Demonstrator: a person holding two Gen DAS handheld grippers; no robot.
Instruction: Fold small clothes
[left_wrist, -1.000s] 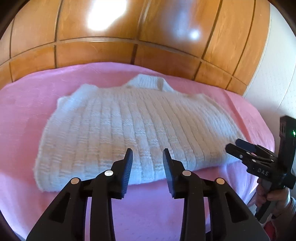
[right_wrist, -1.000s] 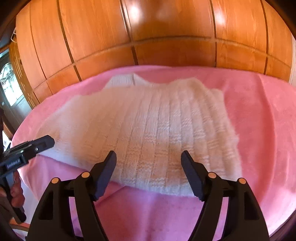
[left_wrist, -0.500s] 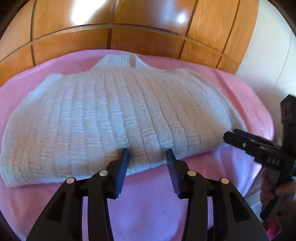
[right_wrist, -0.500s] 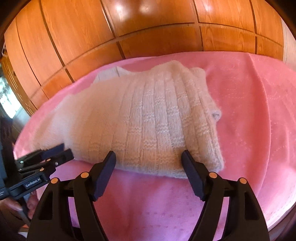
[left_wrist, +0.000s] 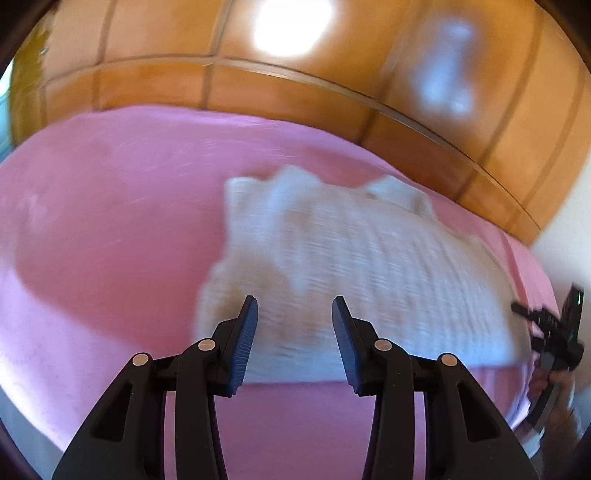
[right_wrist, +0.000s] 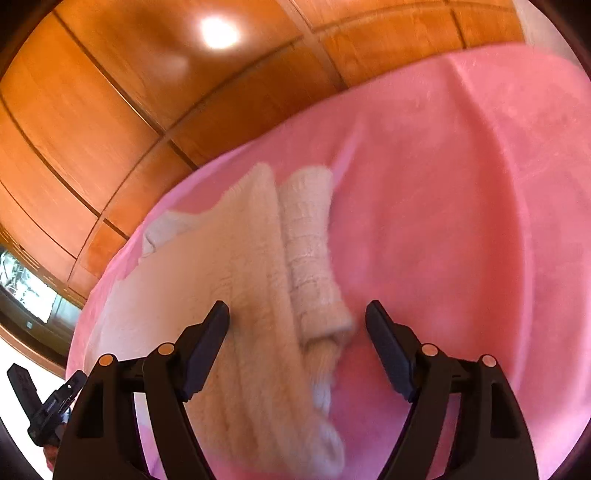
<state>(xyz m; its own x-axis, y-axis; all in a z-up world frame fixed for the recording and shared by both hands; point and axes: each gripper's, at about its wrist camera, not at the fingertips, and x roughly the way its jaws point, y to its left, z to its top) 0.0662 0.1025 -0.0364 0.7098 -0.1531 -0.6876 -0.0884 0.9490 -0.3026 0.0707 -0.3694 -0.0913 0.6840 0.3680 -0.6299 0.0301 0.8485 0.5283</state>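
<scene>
The cream knitted sweater (left_wrist: 354, 280) lies flat on the pink blanket (left_wrist: 110, 229), so each side can be folded inward; left tongs (left_wrist: 294, 339) and right tongs (right_wrist: 295, 350) hover spread, pinching nothing.

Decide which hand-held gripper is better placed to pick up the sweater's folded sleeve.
Right hand-held gripper: its open jaws already frame the folded sleeve. The left hand-held gripper faces the sweater's hem instead.
</scene>
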